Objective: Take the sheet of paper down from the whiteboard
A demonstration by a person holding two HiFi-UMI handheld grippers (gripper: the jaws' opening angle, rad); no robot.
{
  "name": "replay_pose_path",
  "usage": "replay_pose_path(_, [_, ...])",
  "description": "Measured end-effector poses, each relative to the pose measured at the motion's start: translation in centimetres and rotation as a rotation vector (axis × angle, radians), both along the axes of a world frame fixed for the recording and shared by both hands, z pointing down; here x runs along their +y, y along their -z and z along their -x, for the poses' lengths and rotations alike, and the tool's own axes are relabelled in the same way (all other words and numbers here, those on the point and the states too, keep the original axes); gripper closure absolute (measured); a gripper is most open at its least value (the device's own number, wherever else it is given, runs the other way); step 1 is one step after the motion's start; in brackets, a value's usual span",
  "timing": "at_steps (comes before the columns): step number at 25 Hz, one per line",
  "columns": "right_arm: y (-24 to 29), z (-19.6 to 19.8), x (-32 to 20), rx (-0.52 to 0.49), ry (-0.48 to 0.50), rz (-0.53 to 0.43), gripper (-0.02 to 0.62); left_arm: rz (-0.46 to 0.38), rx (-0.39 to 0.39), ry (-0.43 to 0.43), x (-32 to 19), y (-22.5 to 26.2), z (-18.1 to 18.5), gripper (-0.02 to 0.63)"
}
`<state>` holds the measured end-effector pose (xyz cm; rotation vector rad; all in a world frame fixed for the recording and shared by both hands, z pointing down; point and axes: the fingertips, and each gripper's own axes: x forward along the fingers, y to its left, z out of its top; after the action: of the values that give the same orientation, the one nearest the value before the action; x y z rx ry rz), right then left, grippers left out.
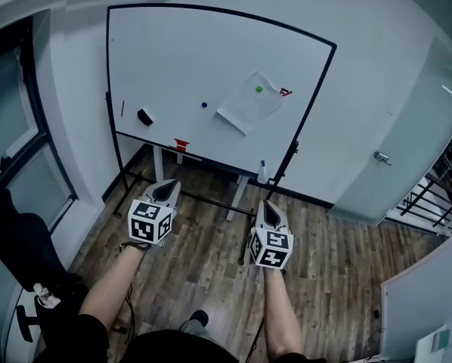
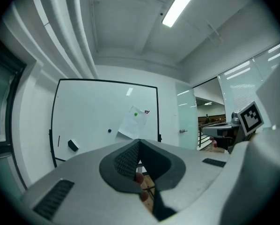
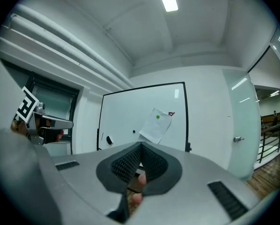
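Observation:
A white sheet of paper (image 1: 249,102) hangs tilted on the whiteboard (image 1: 173,59), pinned by a green magnet (image 1: 259,89) near its top. It also shows as the sheet (image 2: 132,122) in the left gripper view and the sheet (image 3: 156,124) in the right gripper view. My left gripper (image 1: 167,190) and right gripper (image 1: 270,212) are held level over the floor, well short of the board, both pointing toward it. Both are shut with nothing between the jaws.
On the board are a blue magnet (image 1: 204,104), a black eraser (image 1: 144,116), a red magnet (image 1: 286,91) and a red clip (image 1: 181,144) at the tray. The board stands on a black wheeled frame (image 1: 211,199). A glass door (image 1: 392,150) is at the right, a dark chair (image 1: 18,248) at the left.

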<state>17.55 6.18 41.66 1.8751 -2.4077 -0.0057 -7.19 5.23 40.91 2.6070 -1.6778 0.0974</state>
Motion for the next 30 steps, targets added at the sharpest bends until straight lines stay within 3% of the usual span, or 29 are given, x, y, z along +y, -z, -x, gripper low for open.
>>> replay_pose_path(12, [0.3,-3.7,-10.4,0.006,-0.005,-0.014,0.575,-0.003,0.010,-0.016,-10.9,-0.1,-3.7,0.598])
replay_pose_path(30, [-0.9,-4.7,-19.9,0.009,0.007,0.008,0.575,0.019,0.027,-0.012,-20.6,-1.4,-4.6,0.598])
